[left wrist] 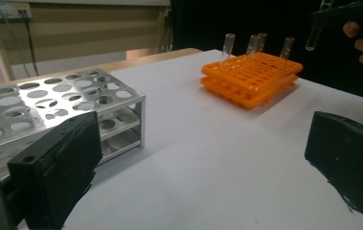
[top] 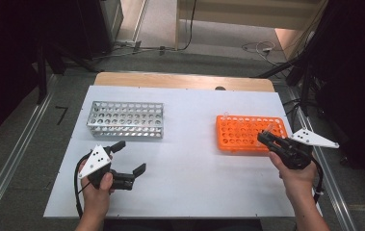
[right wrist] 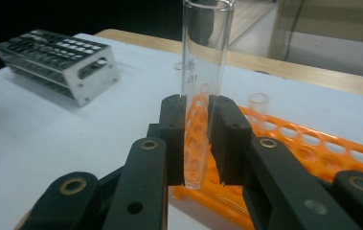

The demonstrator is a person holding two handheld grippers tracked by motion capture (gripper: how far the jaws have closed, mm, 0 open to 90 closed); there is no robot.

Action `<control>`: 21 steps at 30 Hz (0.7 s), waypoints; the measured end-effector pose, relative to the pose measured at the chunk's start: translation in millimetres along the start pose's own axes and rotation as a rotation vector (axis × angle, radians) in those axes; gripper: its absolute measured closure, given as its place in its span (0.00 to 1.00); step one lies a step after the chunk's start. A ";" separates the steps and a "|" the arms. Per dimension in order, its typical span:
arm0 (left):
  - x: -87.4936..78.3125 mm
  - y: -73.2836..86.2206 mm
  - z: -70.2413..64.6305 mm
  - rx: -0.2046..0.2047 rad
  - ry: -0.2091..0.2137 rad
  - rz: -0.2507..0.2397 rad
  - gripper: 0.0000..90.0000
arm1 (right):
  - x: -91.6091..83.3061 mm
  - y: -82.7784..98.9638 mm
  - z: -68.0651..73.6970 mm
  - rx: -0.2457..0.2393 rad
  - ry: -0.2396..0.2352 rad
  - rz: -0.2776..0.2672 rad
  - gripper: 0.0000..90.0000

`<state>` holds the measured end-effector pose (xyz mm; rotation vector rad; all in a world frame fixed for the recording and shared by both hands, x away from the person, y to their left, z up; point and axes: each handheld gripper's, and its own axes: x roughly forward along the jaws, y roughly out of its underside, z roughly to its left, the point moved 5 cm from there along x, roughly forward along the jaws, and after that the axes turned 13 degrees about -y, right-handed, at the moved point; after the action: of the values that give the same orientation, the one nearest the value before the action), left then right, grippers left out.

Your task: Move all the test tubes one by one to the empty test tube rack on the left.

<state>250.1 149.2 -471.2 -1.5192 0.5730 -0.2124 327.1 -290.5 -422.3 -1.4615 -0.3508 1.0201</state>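
1. The glass tube [right wrist: 203, 91] is clear and empty, with a round bottom and an open top. It stands straight up, pinched between the two black pads of the right claw [right wrist: 197, 143].
2. The tube hangs in the air just above the near edge of the orange rack [top: 250, 133].
3. The orange rack is flat, full of round holes, and lies on the right side of the white tabletop [top: 185, 159]. Other clear tubes [left wrist: 227, 46] stand in its far holes.

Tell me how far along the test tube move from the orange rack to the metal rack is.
Barely begun. The metal rack shows no tubes in its visible holes. The right gripper is shut on one glass test tube, lifted clear of the orange rack. The left gripper is open on the table. At least four more tubes stand in the orange rack.
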 end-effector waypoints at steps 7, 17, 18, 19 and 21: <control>3.1 -2.1 -8.7 0.005 0.010 0.006 0.00 | 18.5 -3.9 30.5 -0.038 -0.095 0.011 0.82; 8.3 -11.0 -28.9 -0.001 0.027 0.010 0.00 | 44.4 2.8 61.8 -0.059 -0.199 0.040 0.82; 9.0 -12.2 -31.6 0.003 0.025 0.011 0.00 | 47.0 3.7 65.0 -0.065 -0.206 0.045 0.82; 9.8 -13.3 -34.1 0.006 0.023 0.015 0.01 | 49.5 4.6 68.2 -0.068 -0.215 0.051 0.82; 11.6 -15.5 -39.1 0.002 0.024 0.018 0.03 | 54.9 6.4 74.4 -0.070 -0.237 0.058 0.82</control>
<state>244.7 108.3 -456.8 -1.5109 0.6056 -0.2172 299.9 -203.3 -437.6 -1.4228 -0.5214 1.2431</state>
